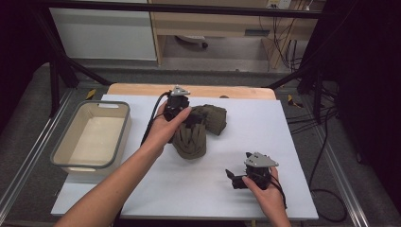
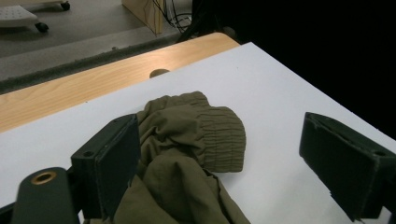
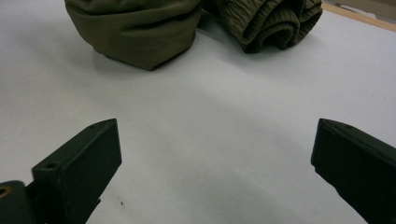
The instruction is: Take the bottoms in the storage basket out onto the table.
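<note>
The olive garment [image 1: 196, 130] lies bunched mid-table [image 1: 283, 142]. The left gripper [image 2: 219, 158] hovers over it, jaws spread; the right gripper [image 3: 215, 163] waits nearby, jaws released. A bin [image 1: 118, 137] sits left.

garment [image 1: 196, 132]: the olive-green you see, ribbed at its cuff
surface [image 1: 265, 137]: white sheet for you, light wood edge behind
bin [image 1: 118, 137]: cream inside, grey rim
jaws: your black pairs

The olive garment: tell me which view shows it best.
The high view: the whole olive garment lies bunched on the white sheet. The left gripper view shows its elastic cuff close up; the right gripper view, just its lower folds.
</note>
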`<state>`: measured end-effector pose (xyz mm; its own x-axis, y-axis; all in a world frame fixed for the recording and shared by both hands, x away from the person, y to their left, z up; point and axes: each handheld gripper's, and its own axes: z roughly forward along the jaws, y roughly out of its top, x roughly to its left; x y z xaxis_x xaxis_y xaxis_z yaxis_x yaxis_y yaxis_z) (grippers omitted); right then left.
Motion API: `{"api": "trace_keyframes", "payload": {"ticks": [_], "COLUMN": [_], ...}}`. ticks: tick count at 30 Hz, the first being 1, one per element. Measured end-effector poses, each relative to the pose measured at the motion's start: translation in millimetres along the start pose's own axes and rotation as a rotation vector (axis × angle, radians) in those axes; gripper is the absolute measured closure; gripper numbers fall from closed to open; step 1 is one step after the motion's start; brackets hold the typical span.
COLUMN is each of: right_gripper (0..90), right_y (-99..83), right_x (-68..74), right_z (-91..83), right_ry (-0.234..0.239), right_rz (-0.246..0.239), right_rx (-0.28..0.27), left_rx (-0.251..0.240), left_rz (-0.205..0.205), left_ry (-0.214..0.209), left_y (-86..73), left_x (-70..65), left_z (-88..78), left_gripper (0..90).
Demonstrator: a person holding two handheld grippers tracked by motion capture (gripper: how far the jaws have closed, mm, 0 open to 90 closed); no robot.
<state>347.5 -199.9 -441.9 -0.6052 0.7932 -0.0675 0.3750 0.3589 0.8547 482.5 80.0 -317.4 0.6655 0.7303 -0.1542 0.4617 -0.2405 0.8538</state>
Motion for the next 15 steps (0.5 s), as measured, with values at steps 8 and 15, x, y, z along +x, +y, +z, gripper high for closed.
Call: {"api": "trace_keyframes", "payload": {"ticks": [8,15], "right_gripper": [2.4,2.2], "right_y": [0.6,0.0], "right_x": [1.9,2.2], "right_z": [-0.4,0.2], "right_ry": [-0.002,0.003], "right_rz": [-0.008,0.010], "right_rx": [-0.003,-0.003], "left_rx": [-0.035,-0.027], "left_rz": [-0.042,-0.058], "left_ry": [0.010,0.006], "left_y": [4.2,3.6], "left_x": [17.6,33.3], "left_z": [-19.3,-31.2], "left_gripper": [12.1,11.6]}}
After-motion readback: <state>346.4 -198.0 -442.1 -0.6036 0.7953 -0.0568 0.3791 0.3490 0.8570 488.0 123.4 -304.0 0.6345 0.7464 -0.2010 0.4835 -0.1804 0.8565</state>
